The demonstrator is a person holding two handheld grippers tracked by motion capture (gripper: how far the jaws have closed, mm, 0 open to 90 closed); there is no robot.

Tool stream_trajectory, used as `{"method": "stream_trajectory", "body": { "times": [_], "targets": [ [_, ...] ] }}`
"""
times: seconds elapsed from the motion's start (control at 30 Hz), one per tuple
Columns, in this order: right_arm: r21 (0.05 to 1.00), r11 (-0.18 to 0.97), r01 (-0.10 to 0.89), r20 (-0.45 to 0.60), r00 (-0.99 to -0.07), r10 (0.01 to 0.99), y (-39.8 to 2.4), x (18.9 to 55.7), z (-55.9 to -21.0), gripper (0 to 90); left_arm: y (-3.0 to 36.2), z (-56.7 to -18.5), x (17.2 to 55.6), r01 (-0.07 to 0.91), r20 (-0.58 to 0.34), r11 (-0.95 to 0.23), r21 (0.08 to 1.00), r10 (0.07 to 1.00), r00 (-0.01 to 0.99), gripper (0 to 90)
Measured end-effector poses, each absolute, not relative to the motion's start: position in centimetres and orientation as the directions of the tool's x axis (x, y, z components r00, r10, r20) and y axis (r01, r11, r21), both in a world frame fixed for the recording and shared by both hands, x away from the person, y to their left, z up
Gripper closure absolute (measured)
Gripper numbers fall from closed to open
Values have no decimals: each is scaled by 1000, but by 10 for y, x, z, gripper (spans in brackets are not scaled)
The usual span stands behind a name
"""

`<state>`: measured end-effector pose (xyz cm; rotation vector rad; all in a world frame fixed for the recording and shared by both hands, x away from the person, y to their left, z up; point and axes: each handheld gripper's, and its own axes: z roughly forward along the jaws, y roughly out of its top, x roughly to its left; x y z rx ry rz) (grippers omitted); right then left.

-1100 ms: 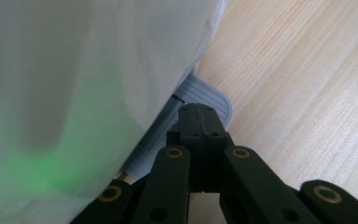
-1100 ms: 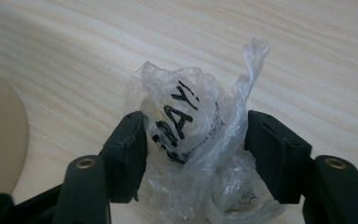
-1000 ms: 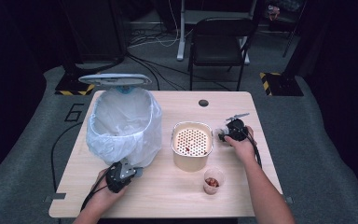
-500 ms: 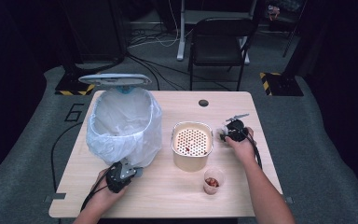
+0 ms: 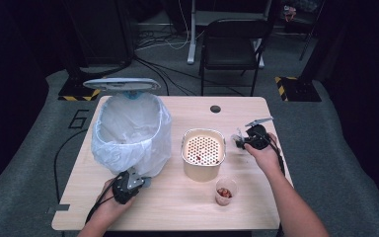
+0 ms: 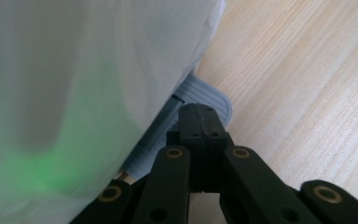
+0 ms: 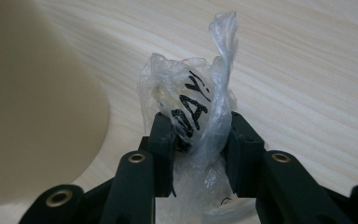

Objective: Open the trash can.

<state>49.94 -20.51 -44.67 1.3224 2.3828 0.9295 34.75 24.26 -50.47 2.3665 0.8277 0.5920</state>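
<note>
Right tool (image 7: pixel 198 135) just closing, now clamped on crumpled plastic wrapper (image 7: pixel 193 100), higher than before.

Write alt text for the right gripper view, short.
The right gripper pinches a crumpled clear plastic wrapper with black lettering between its two black jaws, above a light wooden table. A cream container curves in at the left.

wooden table (image 5: pixel 177 202), bin (image 5: pixel 131 131), pot (image 5: pixel 203 154), cup (image 5: pixel 226 190)

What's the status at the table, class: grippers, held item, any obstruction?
Left gripper shut, pressing bin pedal. Right gripper just closed on crumpled plastic wrapper, beside strainer pot. Nothing in the way.
</note>
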Motion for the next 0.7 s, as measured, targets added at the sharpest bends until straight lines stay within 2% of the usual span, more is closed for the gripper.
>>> {"method": "stream_trajectory", "body": {
  "times": [0.17,0.57,0.6,0.7],
  "targets": [
    [664,416,621,51,-593,804,-209,479,-422,672,244,-503,349,402,239,-676,618,648,723,900],
    [687,440,578,73,-657,750,-209,446,-379,672,244,-503,349,402,240,-677,617,648,723,900],
    [687,444,575,74,-663,745,-208,444,-376,672,243,-505,347,423,216,-652,629,670,711,900],
    [694,453,559,67,-677,733,-207,436,-368,672,244,-503,349,402,240,-676,617,649,722,900]
  ]
}}
